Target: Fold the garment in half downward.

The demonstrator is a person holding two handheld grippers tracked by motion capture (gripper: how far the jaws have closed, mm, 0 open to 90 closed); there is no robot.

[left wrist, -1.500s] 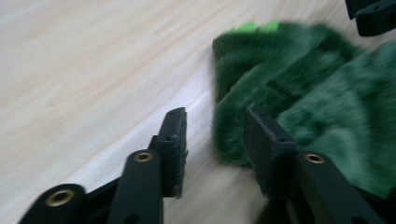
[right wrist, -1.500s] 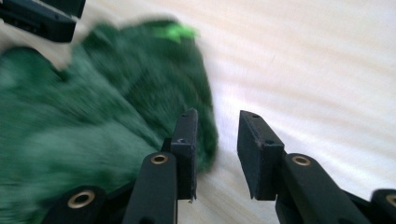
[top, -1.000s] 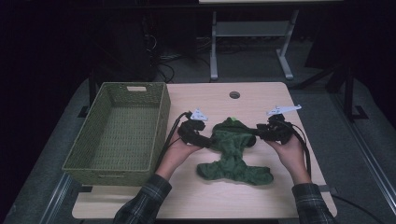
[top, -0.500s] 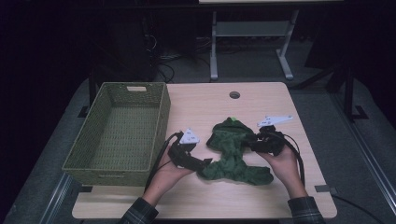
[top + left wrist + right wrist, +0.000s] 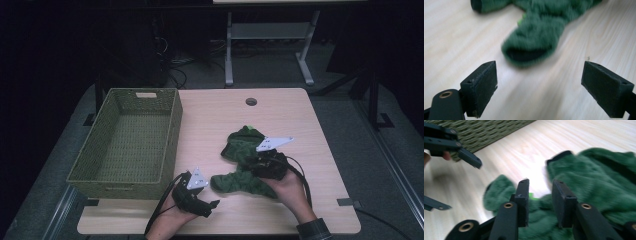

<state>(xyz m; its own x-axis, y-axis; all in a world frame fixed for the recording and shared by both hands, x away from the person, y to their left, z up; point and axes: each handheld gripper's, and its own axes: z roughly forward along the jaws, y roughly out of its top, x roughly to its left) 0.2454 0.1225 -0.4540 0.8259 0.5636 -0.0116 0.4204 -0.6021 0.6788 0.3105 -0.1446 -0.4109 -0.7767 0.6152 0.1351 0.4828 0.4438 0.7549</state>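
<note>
The left gripper (image 5: 540, 87) has its two black jaws spread wide apart, with nothing between them but bare pale wood of the worktop (image 5: 454, 37). Just beyond the jaws lies a dark green fuzzy cloth (image 5: 536, 37), blurred, its nearest rounded end resting on the worktop and the rest stretching away from the gripper.

The basket (image 5: 127, 140) stood on the left part of the surface (image 5: 290, 115); the garment (image 5: 240, 165) lay right of it; the left hand-held gripper (image 5: 212, 204) hovered between them, near the front edge; the right hand-held gripper (image 5: 252, 162) sat over the garment.
</note>
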